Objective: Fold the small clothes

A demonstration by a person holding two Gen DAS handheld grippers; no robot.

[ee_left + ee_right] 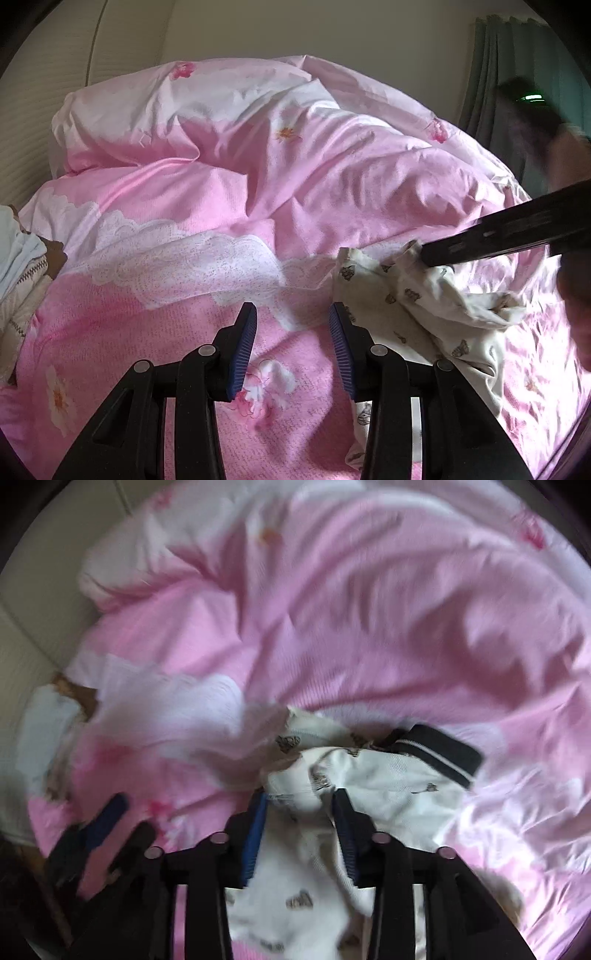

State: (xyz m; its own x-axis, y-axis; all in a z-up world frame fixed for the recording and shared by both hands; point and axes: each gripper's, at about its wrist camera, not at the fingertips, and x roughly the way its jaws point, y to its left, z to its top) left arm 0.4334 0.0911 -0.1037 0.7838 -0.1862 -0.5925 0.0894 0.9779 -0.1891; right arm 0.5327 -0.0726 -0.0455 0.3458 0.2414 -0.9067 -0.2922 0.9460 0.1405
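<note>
Laying out the small garment before the first fold

My right gripper (299,801) is down in the cream printed garment (388,786), which lies crumpled on the pink duvet (369,627), near me and to the right; cloth bunches between its fingers, but the jaws stand apart and the view is blurred, so I cannot tell whether they pinch it. My left gripper (291,325) hangs spread over bare duvet just left of the garment (424,295), holding nothing. I judge we are at the spreading step: next I must catch a free edge on the left and draw the cloth flat. Other clothes (22,266) lie far left.
</note>
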